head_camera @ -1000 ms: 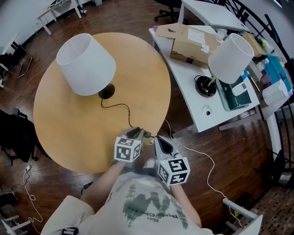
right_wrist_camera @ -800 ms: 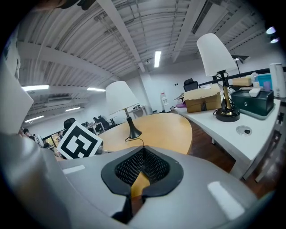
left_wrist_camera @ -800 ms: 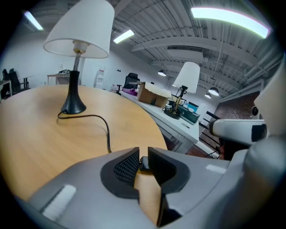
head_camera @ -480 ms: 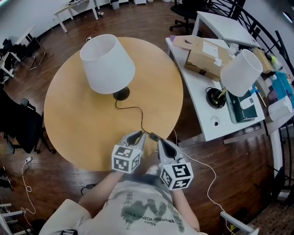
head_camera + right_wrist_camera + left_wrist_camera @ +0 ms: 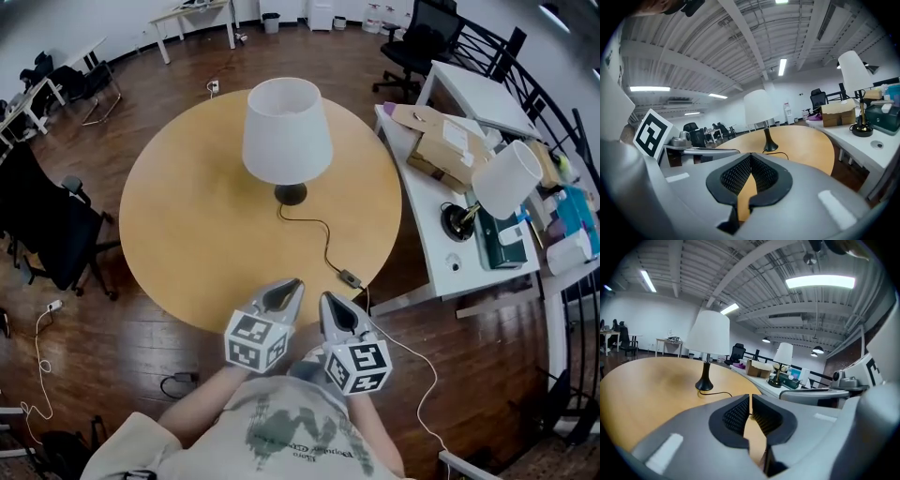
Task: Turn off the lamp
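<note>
The table lamp, with a white cone-shaped fabric shade on a slim black stem and round black foot, stands upright in the upper middle of the head view, a little above the centre of the round light-wood worktop. Whether its bulb glows cannot be told from here. A thin black cord snakes from the foot toward the lower right, and on it lies a small dark oblong inline switch, flat on the wood just inside the worktop's lower-right edge. That switch looks like the part to work, and both tools are off it. The left claw hangs at the worktop's lower edge, left of the switch, with its jaws closing to a thin slit and nothing between them. The right claw hangs just below the switch with its tips pressed together, also empty. A closed tip suits a push, so the right claw seems the better choice, coming down squarely on the switch's button. The switch is light and the cord slack, so it will probably skid. Pinning the cord or the switch body with the left claw should stop that. The second white-shaded lamp on the white desk at the right is not the target.
</note>
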The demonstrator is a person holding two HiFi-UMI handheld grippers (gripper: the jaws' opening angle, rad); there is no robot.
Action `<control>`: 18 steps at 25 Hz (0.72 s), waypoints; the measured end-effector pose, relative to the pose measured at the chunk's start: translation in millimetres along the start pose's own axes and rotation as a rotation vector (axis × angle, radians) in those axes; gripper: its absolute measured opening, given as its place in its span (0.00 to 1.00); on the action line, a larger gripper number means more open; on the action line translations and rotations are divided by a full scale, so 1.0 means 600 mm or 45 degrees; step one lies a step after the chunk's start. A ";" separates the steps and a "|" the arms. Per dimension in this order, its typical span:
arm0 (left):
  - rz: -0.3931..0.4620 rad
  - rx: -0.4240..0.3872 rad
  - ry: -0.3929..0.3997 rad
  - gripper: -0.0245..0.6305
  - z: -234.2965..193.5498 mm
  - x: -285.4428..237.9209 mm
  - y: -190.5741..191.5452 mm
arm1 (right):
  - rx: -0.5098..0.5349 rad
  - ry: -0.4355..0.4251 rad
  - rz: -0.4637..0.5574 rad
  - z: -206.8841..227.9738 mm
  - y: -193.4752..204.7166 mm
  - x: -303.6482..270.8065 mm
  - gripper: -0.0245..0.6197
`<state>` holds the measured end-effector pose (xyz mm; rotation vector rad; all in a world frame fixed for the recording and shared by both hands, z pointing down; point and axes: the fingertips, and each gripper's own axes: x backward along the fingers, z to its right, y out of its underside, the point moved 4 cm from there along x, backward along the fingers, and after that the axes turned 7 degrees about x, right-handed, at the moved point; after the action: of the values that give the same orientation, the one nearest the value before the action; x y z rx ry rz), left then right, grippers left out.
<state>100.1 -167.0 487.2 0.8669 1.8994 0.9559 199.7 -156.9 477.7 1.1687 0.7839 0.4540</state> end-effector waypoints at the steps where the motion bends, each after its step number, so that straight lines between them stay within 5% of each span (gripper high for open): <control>1: 0.019 0.001 0.006 0.07 0.001 0.017 -0.004 | 0.008 -0.001 0.003 -0.014 -0.001 0.004 0.04; 18: 0.212 -0.011 0.052 0.05 0.013 0.256 0.001 | 0.130 -0.008 0.101 -0.223 -0.014 0.091 0.04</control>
<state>41.5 -36.8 429.9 1.0195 1.8785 1.0878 134.9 -36.6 429.2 1.2990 0.7645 0.4802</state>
